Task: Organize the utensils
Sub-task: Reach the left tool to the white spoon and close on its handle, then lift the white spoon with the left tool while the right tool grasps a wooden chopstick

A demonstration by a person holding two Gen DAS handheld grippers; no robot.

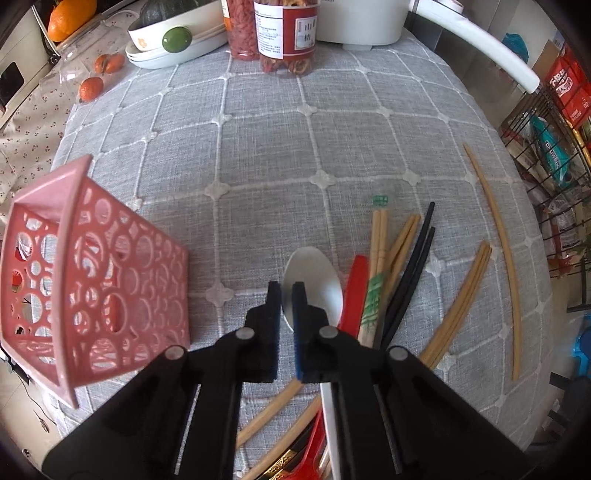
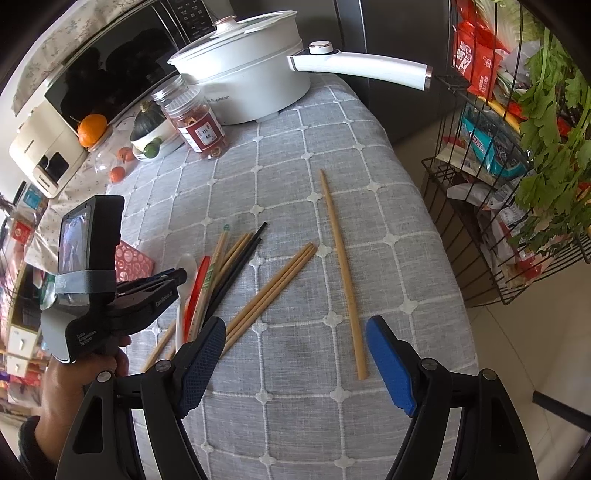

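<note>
My left gripper hovers over a white spoon, jaws nearly closed with a narrow gap; its right finger overlaps the spoon bowl and I cannot tell whether it grips it. Beside the spoon lie a red utensil, wrapped chopsticks, black chopsticks and bamboo chopsticks. A pink perforated utensil basket stands to the left. My right gripper is open and empty above the cloth, near a long single chopstick and a bamboo bundle. The left gripper shows in the right wrist view.
A grey checked cloth covers the table. At the back stand a white pot with a long handle, jars, a dish with a squash and oranges. A wire rack with packets and greens stands right of the table edge.
</note>
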